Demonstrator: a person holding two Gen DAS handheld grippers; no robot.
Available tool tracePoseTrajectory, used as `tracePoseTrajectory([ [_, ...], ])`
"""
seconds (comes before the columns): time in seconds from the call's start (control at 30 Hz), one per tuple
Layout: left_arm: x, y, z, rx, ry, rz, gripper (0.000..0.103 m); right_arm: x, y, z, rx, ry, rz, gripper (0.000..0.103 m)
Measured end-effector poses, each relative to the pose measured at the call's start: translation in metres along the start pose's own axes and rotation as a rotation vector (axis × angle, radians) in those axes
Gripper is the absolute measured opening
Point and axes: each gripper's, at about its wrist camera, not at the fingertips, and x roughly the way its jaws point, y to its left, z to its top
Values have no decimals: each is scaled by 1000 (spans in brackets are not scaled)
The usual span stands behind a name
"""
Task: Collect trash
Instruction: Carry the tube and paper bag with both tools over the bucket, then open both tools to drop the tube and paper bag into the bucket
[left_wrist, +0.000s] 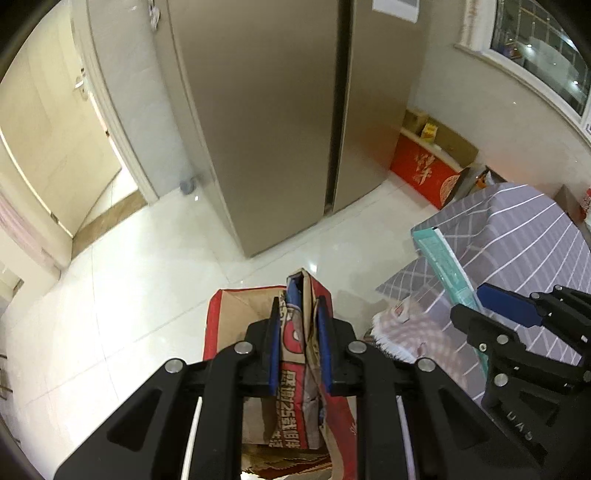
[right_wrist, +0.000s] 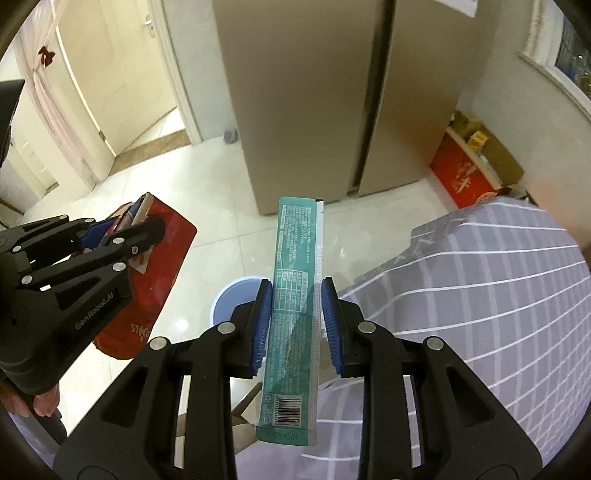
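Right wrist: wrapper (right_wrist: 295, 314) between fingers (right_wrist: 260, 325) (clamped)

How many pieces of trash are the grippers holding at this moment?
2. The red and brown paper bag is pinched in the left gripper. The long teal wrapper is clamped in the right gripper. Nothing else is held.

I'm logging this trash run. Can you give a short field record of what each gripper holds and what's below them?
left gripper: shut on paper bag, red and brown, crumpled
right gripper: shut on teal wrapper, long and flat
below right gripper: blue bin, partly hidden
right side: checked cloth
behind: fridge, doors closed
floor: pale glossy tiles
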Motion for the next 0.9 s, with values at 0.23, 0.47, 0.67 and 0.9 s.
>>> tracePoseTrajectory([
  [0.23,30,23,-4,-24,22,33,51,30,13,-5,20,72,4,27],
  [0.47,45,45,-16,-60,54,30,51,45,22,-9,27,112,-11,27],
  [0.67,48,73,-35,-108,82,49,51,57,45,-6,-5,135,5,27],
  [0.9,46,107,-58,-157,98,109,59,67,70,2,-26,102,28,73],
])
